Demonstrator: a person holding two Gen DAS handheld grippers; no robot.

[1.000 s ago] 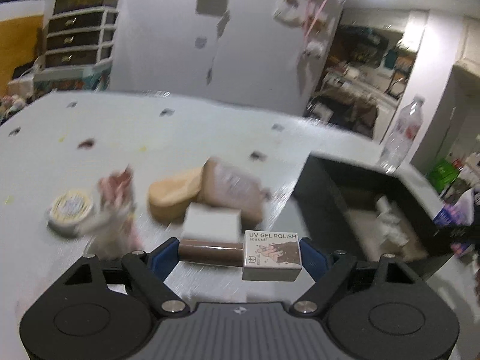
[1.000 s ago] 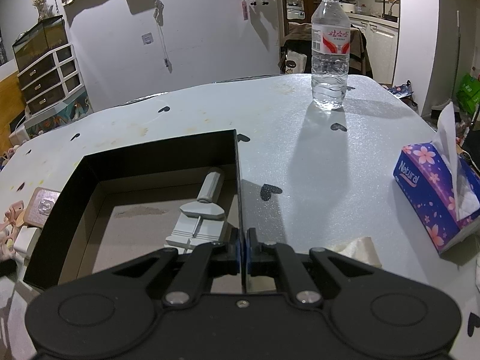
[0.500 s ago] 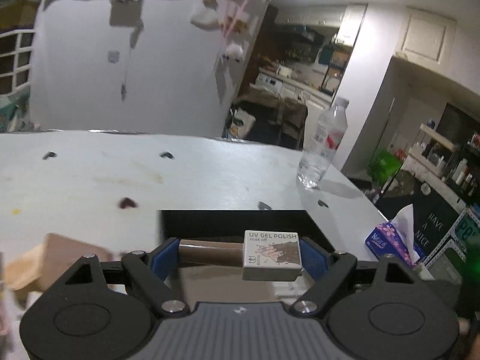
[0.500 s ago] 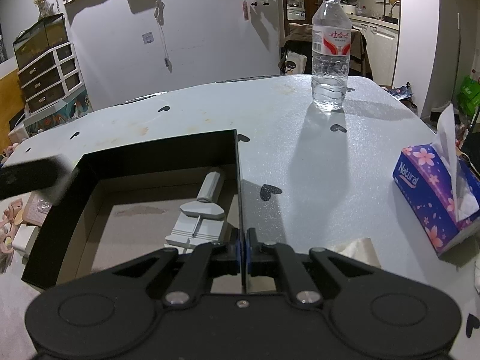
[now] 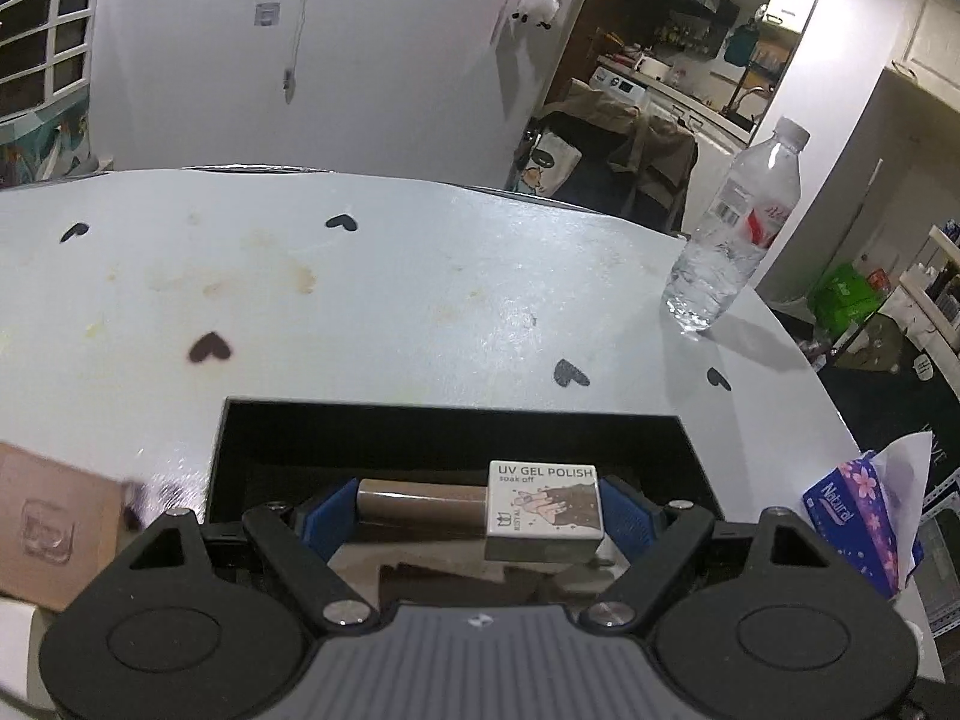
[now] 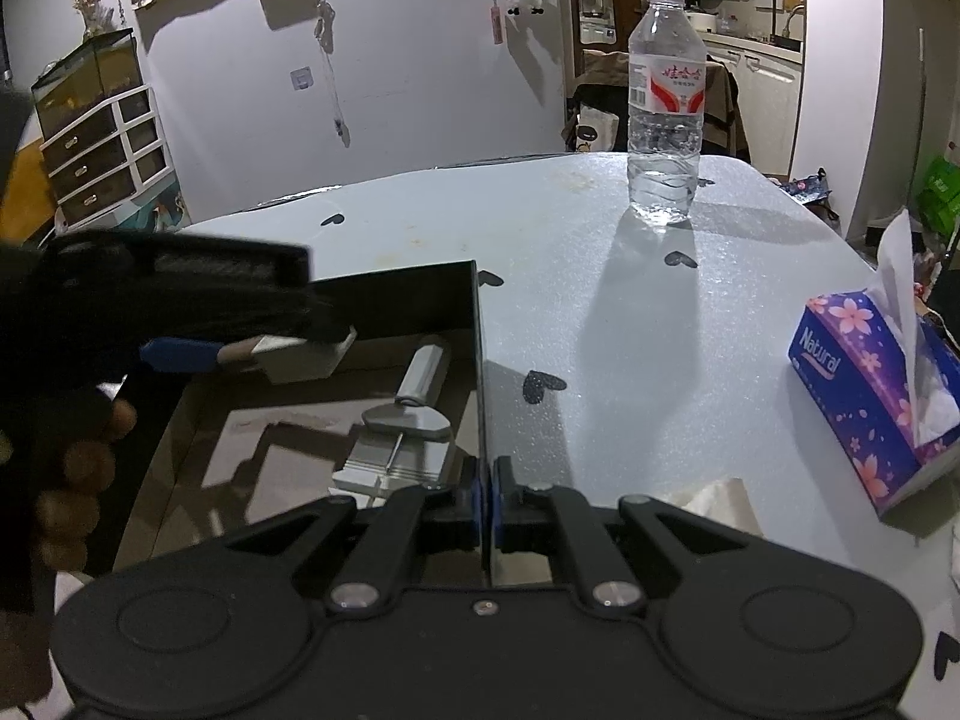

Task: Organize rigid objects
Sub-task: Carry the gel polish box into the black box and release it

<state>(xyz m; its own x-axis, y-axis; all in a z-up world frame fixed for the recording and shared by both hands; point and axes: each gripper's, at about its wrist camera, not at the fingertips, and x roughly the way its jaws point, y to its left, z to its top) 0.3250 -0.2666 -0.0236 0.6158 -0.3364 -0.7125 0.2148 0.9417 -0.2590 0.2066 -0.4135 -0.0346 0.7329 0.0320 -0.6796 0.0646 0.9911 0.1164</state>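
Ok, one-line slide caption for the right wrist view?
Right gripper clamps the black box's wall while the left gripper holds a gel polish bottle over the box.

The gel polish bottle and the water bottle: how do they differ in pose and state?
The gel polish bottle lies sideways, while the water bottle stands upright. The polish bottle is clamped in the left tool above the black box; the water bottle rests free on the table. The polish bottle is brown and opaque; the water bottle is clear.
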